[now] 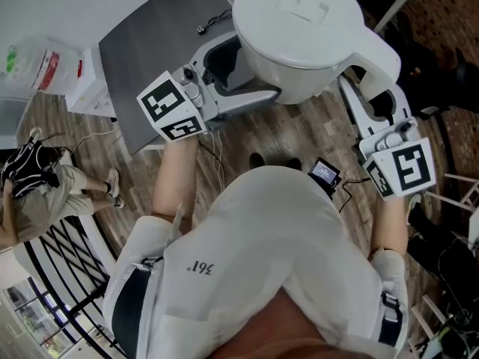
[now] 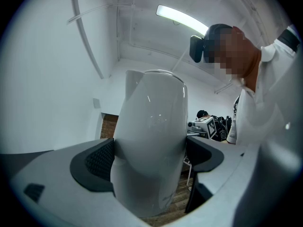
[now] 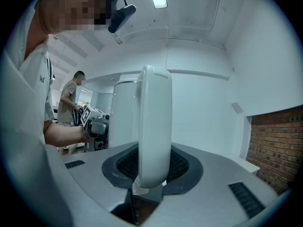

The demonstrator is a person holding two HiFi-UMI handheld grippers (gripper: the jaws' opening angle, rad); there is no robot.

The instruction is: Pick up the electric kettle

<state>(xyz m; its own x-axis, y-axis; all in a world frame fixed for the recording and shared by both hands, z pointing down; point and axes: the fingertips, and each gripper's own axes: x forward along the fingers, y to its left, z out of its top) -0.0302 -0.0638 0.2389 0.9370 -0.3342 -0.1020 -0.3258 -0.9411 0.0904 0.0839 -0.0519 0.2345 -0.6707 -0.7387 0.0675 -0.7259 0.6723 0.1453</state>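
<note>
In the head view the white electric kettle (image 1: 299, 36) is held up by the grey table (image 1: 150, 43) between the left gripper (image 1: 239, 77) and right gripper (image 1: 372, 88); the left gripper view shows jaws clamped on its body, and the right gripper view shows jaws clamped on its handle (image 3: 154, 126).

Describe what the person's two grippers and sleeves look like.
Both the left gripper and the right gripper are pale grey moulded plastic, with broad curved jaws lined by dark textured pads. Each carries a white cube printed with black square markers. The person wears a white short-sleeved shirt.
</note>
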